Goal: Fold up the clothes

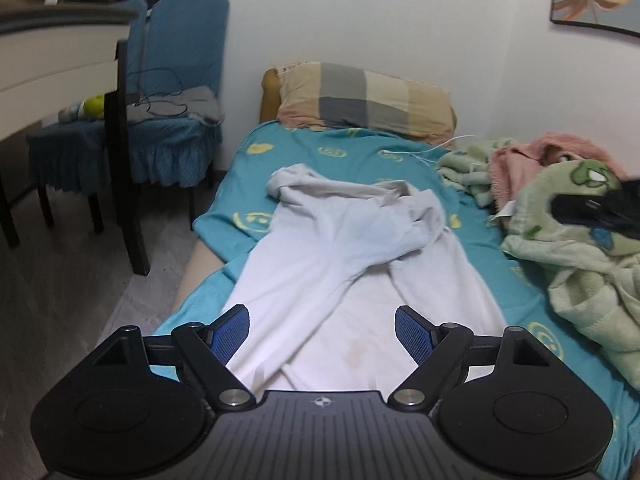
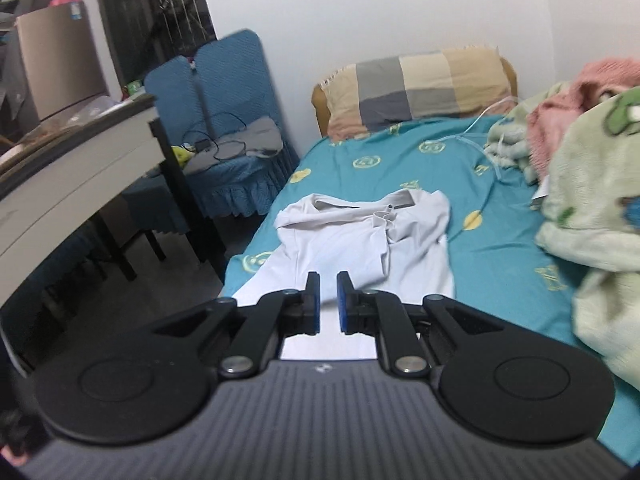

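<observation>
A white long-sleeved shirt (image 1: 340, 240) lies on the teal bed sheet (image 1: 320, 144), its sleeves folded across the body and its collar toward the pillow. My left gripper (image 1: 320, 312) hovers over the shirt's lower part, wide open with nothing between its blue pads. In the right wrist view the same shirt (image 2: 360, 240) lies ahead of my right gripper (image 2: 328, 280). Its pads stand a narrow gap apart and hold nothing. A dark blurred shape (image 1: 600, 208) at the right edge of the left wrist view looks like the right gripper, over the green blanket.
A checked pillow (image 1: 368, 100) lies at the head of the bed. Green (image 1: 580, 260) and pink (image 1: 532, 152) blankets are heaped along the right side, with a white cable (image 1: 440, 146) beside them. Blue-covered chairs (image 1: 176, 80) and a white table (image 1: 60, 60) stand left of the bed.
</observation>
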Demonstrator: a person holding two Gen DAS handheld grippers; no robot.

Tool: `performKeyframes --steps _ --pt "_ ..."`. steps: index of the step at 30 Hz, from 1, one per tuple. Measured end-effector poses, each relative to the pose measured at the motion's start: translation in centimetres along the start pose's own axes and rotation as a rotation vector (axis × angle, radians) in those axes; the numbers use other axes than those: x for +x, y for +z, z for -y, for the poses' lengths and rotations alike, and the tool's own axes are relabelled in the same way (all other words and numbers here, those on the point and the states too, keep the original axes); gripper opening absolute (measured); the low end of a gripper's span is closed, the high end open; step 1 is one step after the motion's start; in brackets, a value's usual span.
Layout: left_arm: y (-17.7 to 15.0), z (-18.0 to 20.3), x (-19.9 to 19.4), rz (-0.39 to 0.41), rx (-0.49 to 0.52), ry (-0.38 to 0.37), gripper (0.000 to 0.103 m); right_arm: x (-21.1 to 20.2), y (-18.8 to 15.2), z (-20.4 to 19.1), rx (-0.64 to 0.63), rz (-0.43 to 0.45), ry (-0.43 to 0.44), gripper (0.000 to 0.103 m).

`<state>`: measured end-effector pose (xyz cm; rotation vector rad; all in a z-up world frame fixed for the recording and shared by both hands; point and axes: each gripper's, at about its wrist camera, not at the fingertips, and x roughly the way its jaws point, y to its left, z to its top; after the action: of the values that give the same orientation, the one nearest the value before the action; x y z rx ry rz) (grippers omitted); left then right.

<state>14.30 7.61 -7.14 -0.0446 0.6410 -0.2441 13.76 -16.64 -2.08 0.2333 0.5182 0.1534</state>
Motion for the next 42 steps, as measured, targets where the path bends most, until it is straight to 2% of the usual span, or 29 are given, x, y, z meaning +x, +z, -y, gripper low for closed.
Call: performKeyframes --steps 4,10,12,13,14,19,21,23,26,30,35,38,39,41,42 --pt "-1.3 1.5 -0.5 -0.053 -0.053 -0.050 0.082 -4.3 -1.9 0.0 -0.003 -0.004 -0.001 0.013" --pt "-3.2 2.5 -1.8 -0.069 -0.023 0.000 0.082 -6.5 -3.9 0.5 0.003 -0.005 -0.019 0.013" --pt "-3.1 1.7 -2.3 -0.077 -0.035 0.021 0.082 -6.3 -4.3 1.2 0.028 -0.009 -0.008 0.032" --pt "-3.0 1.2 -2.5 -0.086 -0.045 0.028 0.083 -6.2 -4.5 1.6 0.045 -0.011 0.000 0.052" --pt "-2.6 0.3 -2.8 -0.099 -0.063 0.030 0.083 -6.1 -4.8 2.1 0.061 -0.011 0.014 0.062" --pt "0.7 -7.0 -4.4 -0.145 -0.181 -0.002 0.085 -5.5 -5.9 3.5 0.089 -0.044 0.020 0.063" --pt "1.6 -10.8 -4.5 -0.171 -0.195 -0.025 0.090 -5.0 -6.1 3.9 0.108 -0.066 0.026 0.063" --pt "2.2 -14.7 -4.4 -0.217 -0.199 -0.067 0.090 -4.8 -6.2 4.1 0.123 -0.073 0.041 0.063" --pt "0.7 -20.4 -3.9 -0.268 -0.252 -0.091 0.090 -4.3 -6.3 4.2 0.134 -0.090 0.048 0.063" --pt "-4.4 -25.3 -2.7 -0.337 -0.316 -0.181 0.089 -3.4 -6.5 3.9 0.151 -0.140 0.055 0.063" --pt "-11.2 -27.0 -0.9 -0.445 -0.397 -0.316 0.086 -2.5 -6.7 3.1 0.145 -0.177 0.052 0.063" --pt "-13.7 -26.5 -0.4 -0.494 -0.394 -0.376 0.082 -2.0 -6.8 2.5 0.123 -0.197 0.039 0.063" --pt "-14.2 -26.2 -0.3 -0.504 -0.389 -0.397 0.078 -1.8 -6.8 2.3 0.118 -0.202 0.038 0.063" --pt "-14.2 -25.7 -0.5 -0.515 -0.358 -0.411 0.060 -1.6 -6.9 2.0 0.109 -0.212 0.034 0.063" --pt "-14.0 -25.3 -0.8 -0.517 -0.334 -0.406 0.042 -1.6 -6.9 2.0 0.112 -0.215 0.032 0.063"
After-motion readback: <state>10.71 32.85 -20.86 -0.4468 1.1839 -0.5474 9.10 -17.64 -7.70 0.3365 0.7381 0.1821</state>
